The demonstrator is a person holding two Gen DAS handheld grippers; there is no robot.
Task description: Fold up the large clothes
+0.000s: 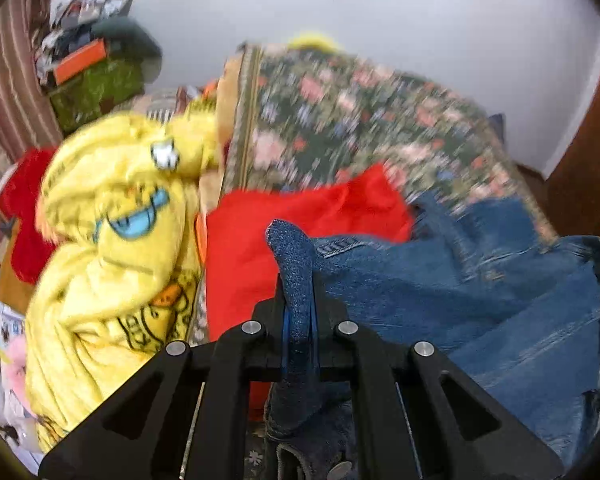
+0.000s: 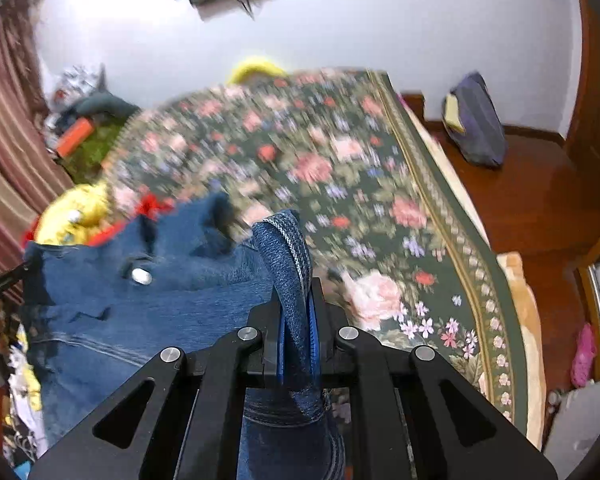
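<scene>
A blue denim garment (image 1: 480, 300) hangs stretched between my two grippers above a bed with a floral cover (image 1: 340, 120). My left gripper (image 1: 296, 304) is shut on a folded denim edge that sticks up between its jaws. My right gripper (image 2: 296, 312) is shut on another stitched denim edge; the garment (image 2: 140, 304), with a metal button, spreads to its left. The other gripper shows faintly at each view's outer edge. The background is motion-blurred.
A yellow printed blanket (image 1: 112, 248) and a red cloth (image 1: 300, 232) lie at the bed's left side. The floral cover (image 2: 340, 184) fills the bed's right part. A cluttered pile (image 1: 88, 64) stands by a striped curtain. A dark bag (image 2: 476, 120) sits on the wooden floor.
</scene>
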